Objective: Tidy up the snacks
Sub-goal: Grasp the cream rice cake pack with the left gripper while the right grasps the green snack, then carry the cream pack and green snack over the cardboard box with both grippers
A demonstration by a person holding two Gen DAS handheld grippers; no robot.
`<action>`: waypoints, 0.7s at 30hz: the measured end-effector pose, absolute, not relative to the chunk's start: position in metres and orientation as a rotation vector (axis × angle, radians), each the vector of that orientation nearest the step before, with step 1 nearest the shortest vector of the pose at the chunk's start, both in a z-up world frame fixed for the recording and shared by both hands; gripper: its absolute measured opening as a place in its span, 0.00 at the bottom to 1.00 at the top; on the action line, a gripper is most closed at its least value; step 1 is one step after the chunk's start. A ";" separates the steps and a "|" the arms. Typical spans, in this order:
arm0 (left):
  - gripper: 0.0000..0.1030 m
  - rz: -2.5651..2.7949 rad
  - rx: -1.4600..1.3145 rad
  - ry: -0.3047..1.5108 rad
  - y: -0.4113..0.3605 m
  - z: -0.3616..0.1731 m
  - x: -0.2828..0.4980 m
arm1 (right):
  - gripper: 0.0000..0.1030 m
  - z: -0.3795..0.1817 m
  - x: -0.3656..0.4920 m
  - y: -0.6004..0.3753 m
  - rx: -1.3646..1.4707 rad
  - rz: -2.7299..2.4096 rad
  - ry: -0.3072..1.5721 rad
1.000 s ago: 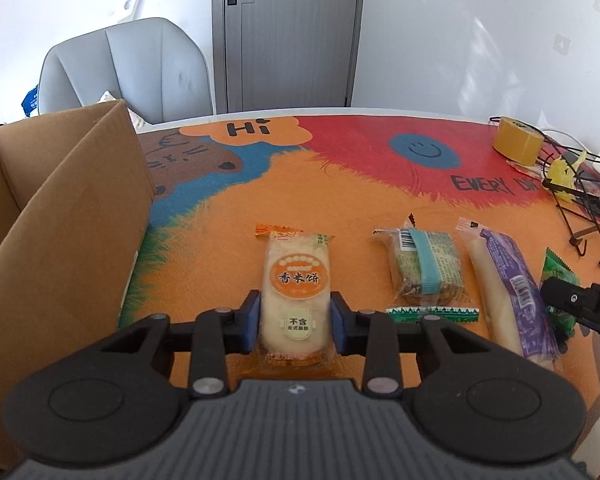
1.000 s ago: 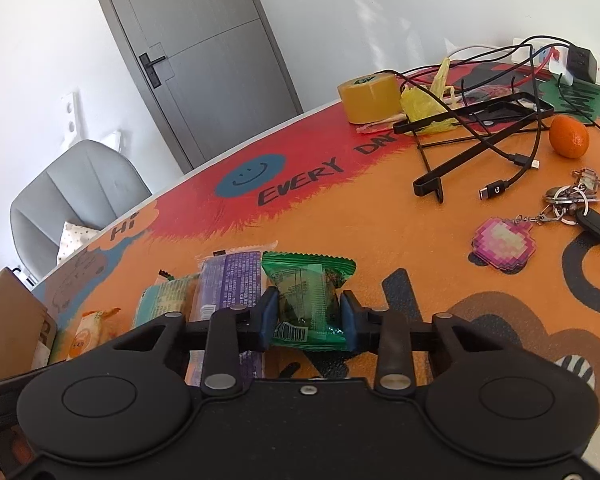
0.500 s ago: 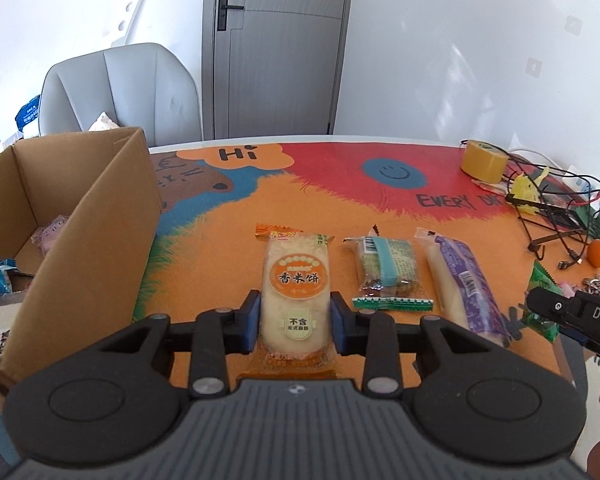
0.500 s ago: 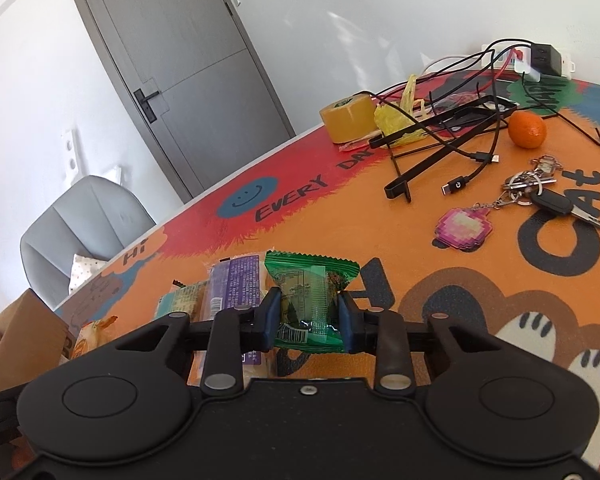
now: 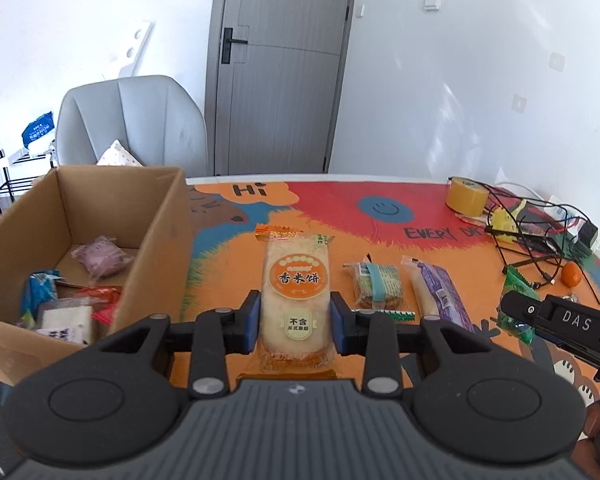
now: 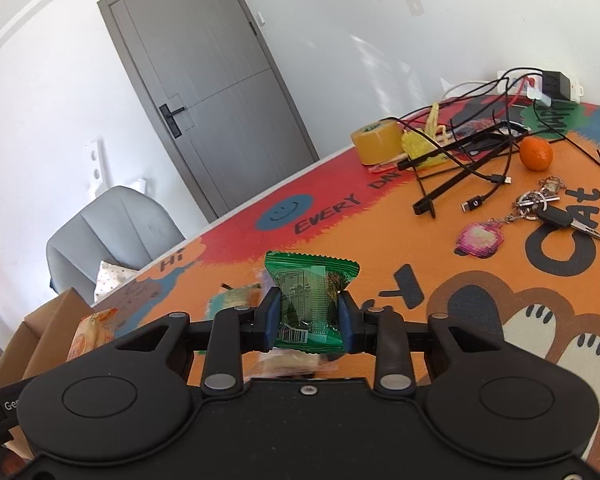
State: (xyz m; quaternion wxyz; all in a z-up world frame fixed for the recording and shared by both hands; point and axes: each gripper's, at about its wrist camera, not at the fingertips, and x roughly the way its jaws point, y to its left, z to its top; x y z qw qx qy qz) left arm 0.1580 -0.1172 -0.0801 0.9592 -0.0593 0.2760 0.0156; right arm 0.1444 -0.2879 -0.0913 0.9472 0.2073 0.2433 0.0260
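A cardboard box [image 5: 156, 240] stands left of two snack packets [image 5: 376, 284] on the table [image 5: 380, 236].

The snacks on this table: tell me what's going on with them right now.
A person is sorting snacks with two handheld grippers. The left gripper is clamped on a rice cracker pack, and the right gripper on a green snack packet; both are held above the table. The cardboard box on the left already holds several snacks. A teal-banded biscuit pack and a purple-wrapped roll lie on the colourful table mat.
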 end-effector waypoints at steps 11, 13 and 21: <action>0.33 0.085 -0.173 0.502 -0.080 -0.056 0.137 | 0.30 -0.070 0.133 -0.253 0.384 0.150 0.463; 0.33 0.088 -0.181 0.488 -0.073 -0.053 0.134 | 0.30 -0.067 0.132 -0.245 0.376 0.163 0.460; 0.33 0.135 -0.222 0.440 -0.037 -0.037 0.121 | 0.30 -0.055 0.132 -0.211 0.349 0.214 0.452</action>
